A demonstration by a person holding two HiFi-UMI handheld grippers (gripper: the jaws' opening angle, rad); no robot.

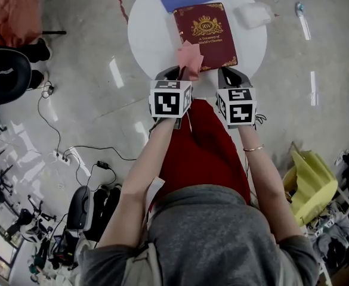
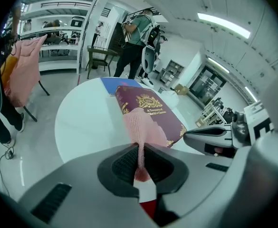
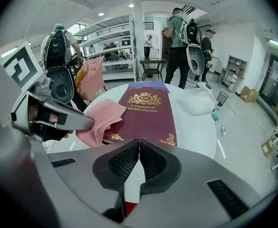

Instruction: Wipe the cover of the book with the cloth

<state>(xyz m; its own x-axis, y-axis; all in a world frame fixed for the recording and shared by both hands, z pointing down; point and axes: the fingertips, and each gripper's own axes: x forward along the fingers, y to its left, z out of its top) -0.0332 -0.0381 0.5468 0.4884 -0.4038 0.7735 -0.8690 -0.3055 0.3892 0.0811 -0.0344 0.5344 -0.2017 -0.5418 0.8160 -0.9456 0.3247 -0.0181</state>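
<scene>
Now the cloth (image 1: 190, 58) is pinched in the left gripper (image 2: 139, 151) jaws, laid on the near corner of the book (image 1: 205, 36) for wiping; the right gripper (image 3: 139, 145) is held aside, jaws closed, empty.

Bright, even overhead light; ceiling strips (image 2: 223, 25) throw glare streaks on the floor (image 1: 116, 71). Gripper views show fisheye distortion and dark vignetted corners. Focus sharp, shadows soft.
</scene>
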